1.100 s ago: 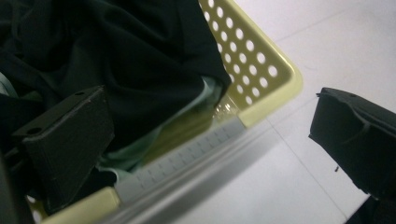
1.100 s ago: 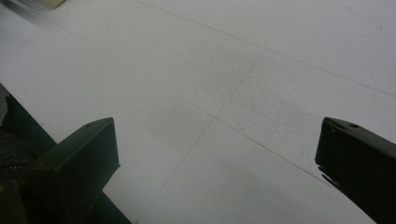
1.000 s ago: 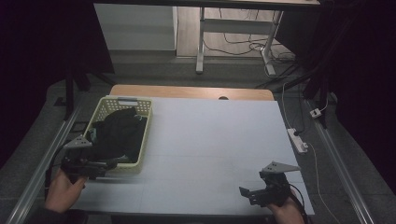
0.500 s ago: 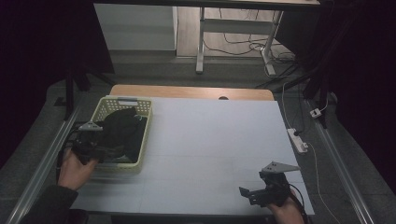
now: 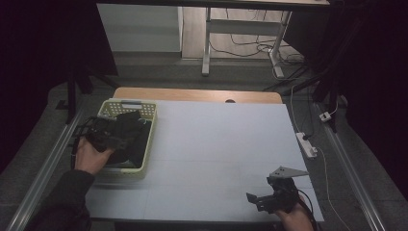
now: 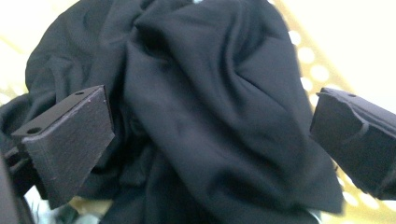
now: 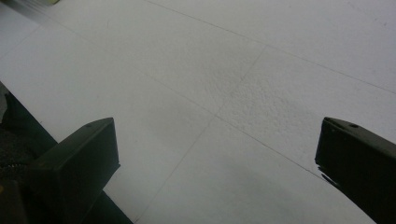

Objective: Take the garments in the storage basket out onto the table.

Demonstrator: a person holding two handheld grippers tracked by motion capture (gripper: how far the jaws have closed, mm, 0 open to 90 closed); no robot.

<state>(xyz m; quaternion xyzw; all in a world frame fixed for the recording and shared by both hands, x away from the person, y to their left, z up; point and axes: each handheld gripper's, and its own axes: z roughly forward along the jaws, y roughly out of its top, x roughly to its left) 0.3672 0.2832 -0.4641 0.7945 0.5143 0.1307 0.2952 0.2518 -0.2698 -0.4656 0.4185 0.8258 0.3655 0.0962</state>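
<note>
- We are holding the left gripper [image 5: 126, 138] over the pale yellow basket [image 5: 148, 144] at about nine o'clock on the table, its jaws spread wide apart with nothing between them yet.
- In the left gripper view, the black garment [image 6: 210, 116] is lying crumpled in the basket, bunched in thick folds directly ahead of the jaws; it looks like the thing we are going for.
- To do this well, we judge that we should be lowering onto the raised ridge of fabric in the middle, not a flat patch, so both pads are closing on a real fold.
- We should be keeping the jaws clear of the perforated basket wall [image 6: 322, 70] at the upper right of that view, since catching it would likely drag the light basket along.
- The cloth looks soft and slack, so a deep bite seems safer than a pinch at the edge.
- The right gripper [image 5: 262, 198] is resting low near five o'clock, jaws wide apart over the bare white table [image 7: 243, 93].
- The tabletop is matt, faintly textured and crossed by thin seams; a wooden strip [image 5: 192, 94] is running along its far edge.
- The room is dim: a power strip [image 5: 306, 145] lies at three o'clock, and desk legs with loose cables [image 5: 250, 48] are standing at twelve.
</note>
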